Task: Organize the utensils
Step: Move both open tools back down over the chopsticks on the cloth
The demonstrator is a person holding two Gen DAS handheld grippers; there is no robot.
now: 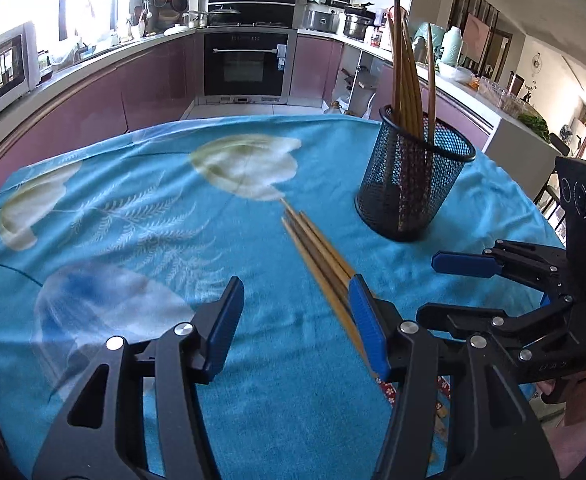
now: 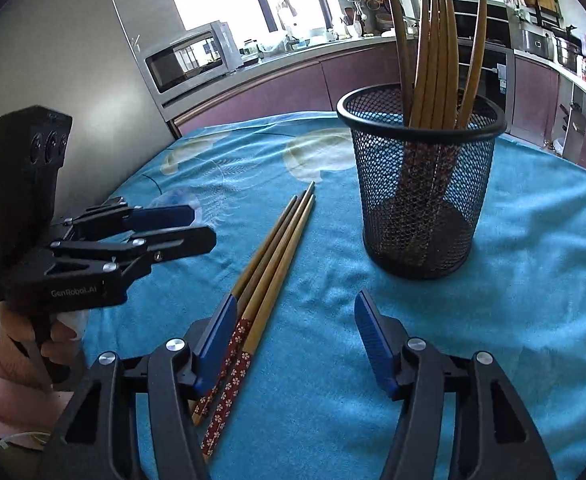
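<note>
Both released: left gripper point(image 1: 293, 320) and right gripper point(image 2: 293, 344) flank loose chopsticks point(image 2: 277, 248); mesh cup point(image 2: 425, 184) nearby, blue-clothed worktop point(image 1: 133, 240) clear leftward to edge.

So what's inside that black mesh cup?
The black mesh cup holds several wooden chopsticks, standing with their patterned ends down. The mesh blurs their lower ends, so an exact count is hard.

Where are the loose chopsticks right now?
The loose chopsticks lie flat on the blue cloth, left of the mesh cup in the right wrist view, between the two tongs, unheld.
</note>
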